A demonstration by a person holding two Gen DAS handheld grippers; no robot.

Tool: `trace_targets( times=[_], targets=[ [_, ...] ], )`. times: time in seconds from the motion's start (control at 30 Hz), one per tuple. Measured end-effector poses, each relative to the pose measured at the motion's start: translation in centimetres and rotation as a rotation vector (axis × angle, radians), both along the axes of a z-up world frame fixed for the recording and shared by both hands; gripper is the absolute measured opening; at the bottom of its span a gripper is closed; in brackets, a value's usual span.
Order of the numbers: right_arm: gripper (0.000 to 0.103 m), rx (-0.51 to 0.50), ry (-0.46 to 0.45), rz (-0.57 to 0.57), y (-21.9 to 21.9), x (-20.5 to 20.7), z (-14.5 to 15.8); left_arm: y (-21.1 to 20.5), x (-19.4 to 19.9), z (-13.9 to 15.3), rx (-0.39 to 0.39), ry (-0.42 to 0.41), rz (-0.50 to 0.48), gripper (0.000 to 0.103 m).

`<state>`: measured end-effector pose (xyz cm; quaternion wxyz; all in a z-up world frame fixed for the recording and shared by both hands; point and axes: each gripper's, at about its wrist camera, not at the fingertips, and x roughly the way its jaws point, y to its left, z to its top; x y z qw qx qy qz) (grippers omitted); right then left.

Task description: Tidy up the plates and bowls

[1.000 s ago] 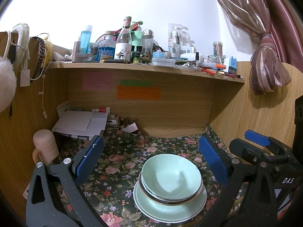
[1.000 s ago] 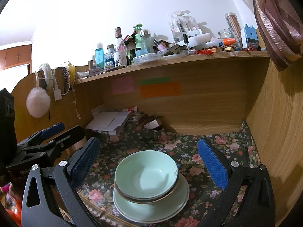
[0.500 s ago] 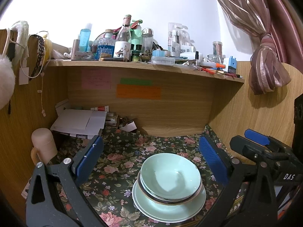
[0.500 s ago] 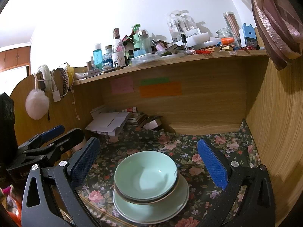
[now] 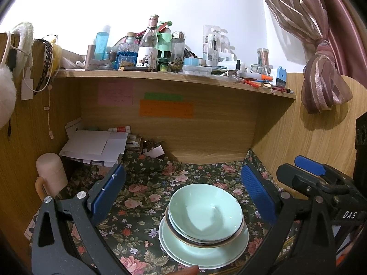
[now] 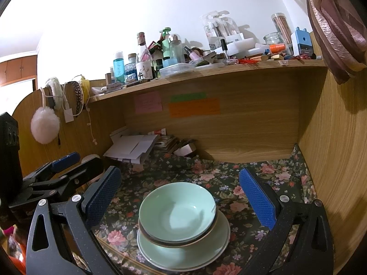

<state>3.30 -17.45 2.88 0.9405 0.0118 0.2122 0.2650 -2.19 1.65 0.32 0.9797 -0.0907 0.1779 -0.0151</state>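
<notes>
Pale green bowls (image 5: 205, 208) (image 6: 177, 213) sit nested on pale green plates (image 5: 204, 248) (image 6: 183, 249), one stack on the floral cloth near the front of the desk. My left gripper (image 5: 183, 191) stands open, its blue pads wide apart and empty, above and behind the stack. My right gripper (image 6: 181, 191) is open too and holds nothing, with the stack low between its fingers. In the left wrist view the right gripper (image 5: 318, 181) shows at the right edge. The right wrist view catches the left gripper (image 6: 59, 171) at its left side.
A wooden shelf (image 5: 174, 78) crowded with bottles and jars runs overhead. Papers and boxes (image 5: 96, 146) lie at the back left, a beige mug (image 5: 50, 174) by the left wall. A tied curtain (image 5: 321, 84) hangs right. Wooden panels close in three sides.
Both views drift slightly; the stack sits a touch lower and nearer in frame. Both grippers stay open and empty. The bowls and plates have not moved.
</notes>
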Motion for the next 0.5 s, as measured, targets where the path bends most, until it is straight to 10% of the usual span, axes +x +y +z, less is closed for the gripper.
trace_targets(
  times=[0.5],
  targets=[
    [0.103,0.003,0.024,-0.012,0.4,0.4,-0.8,-0.8,1.0,-0.5,-0.01,0.043,0.004,0.102]
  ],
)
